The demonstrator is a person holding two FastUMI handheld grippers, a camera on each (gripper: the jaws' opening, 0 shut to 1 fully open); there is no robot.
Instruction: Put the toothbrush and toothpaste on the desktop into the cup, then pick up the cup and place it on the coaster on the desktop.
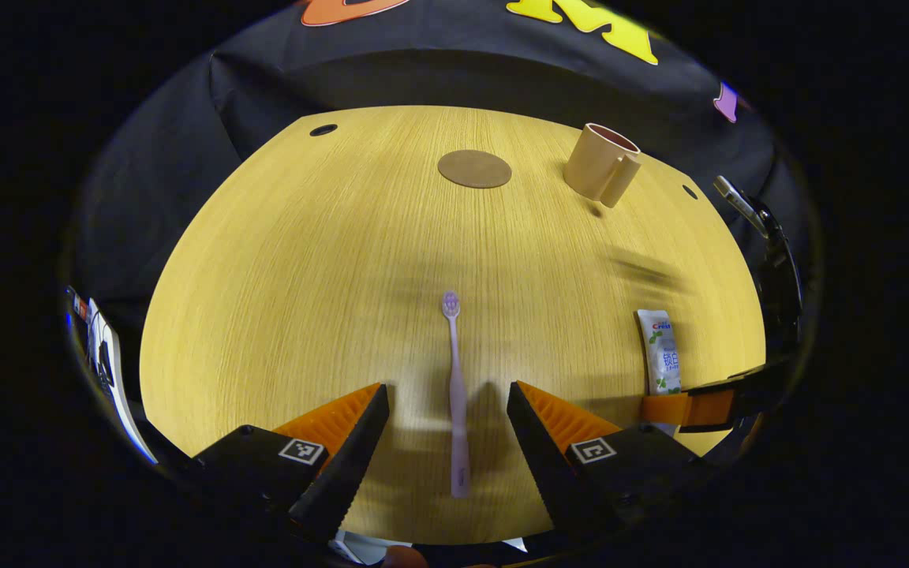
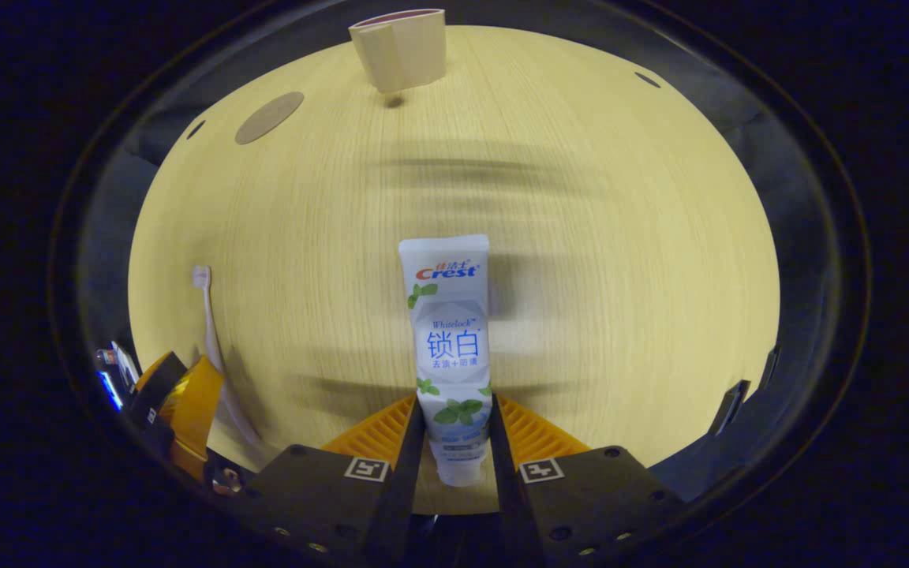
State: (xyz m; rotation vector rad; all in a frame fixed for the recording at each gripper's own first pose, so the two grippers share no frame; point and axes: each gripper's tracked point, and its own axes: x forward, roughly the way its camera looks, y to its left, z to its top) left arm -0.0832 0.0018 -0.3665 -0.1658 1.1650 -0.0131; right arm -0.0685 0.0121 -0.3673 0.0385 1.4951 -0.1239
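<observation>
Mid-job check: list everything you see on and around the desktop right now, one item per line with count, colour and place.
toothbrush: one, pale lilac, flat on the desktop, handle between the left gripper's open fingers, untouched.
toothpaste: one tube, white with green leaf print, cap end between the right gripper's fingers, which sit close against its sides.
cup: one, beige outside, reddish-brown inside, upright at the far right, handle toward the camera.
coaster: one, brown, round, far centre, left of the cup, bare.
desktop: one, light wood grain, small dark holes near the far edge.
left gripper: open, low over the toothbrush handle.
right gripper: around the toothpaste's cap end.
</observation>
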